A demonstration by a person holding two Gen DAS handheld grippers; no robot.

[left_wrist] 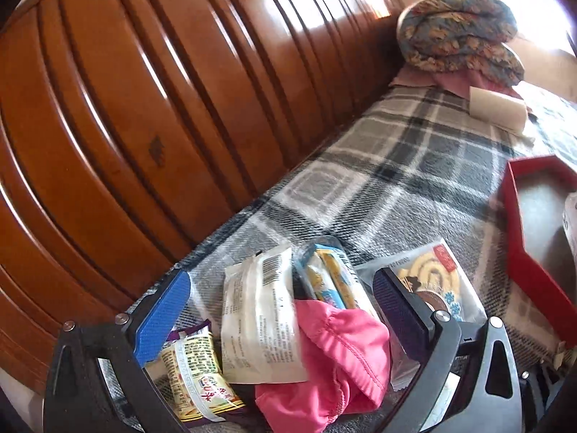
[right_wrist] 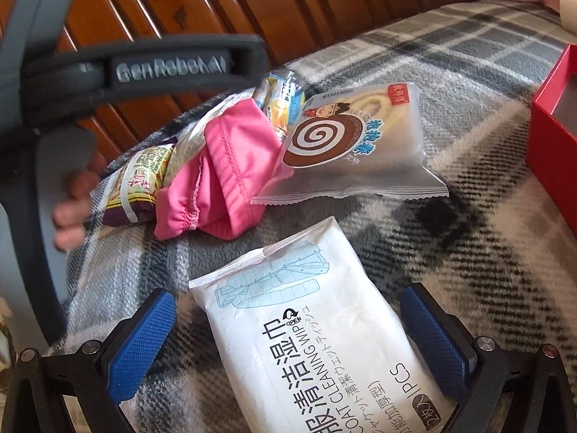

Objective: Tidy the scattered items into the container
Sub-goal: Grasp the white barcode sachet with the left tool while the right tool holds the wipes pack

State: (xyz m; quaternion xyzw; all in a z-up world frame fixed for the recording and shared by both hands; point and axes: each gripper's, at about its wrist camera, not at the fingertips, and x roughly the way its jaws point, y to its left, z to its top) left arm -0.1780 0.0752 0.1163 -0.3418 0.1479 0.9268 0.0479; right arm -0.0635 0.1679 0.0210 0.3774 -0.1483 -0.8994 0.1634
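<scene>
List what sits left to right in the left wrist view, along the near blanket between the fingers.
Purple-and-yellow snack packet → white barcode packet → pink cloth → swirl roll cake packet → red box.

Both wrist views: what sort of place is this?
Probably a bedroom or living room at home: a plaid blanket against slatted polished wood, with a rolled floral quilt at the far end.

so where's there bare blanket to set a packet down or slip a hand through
Bare plaid blanket lies between the swirl cake packet and the red box, and behind the pile toward the paper roll. It is crowded around the pink cloth, where snack packets overlap. The wipes pack fills the right gripper.
</scene>
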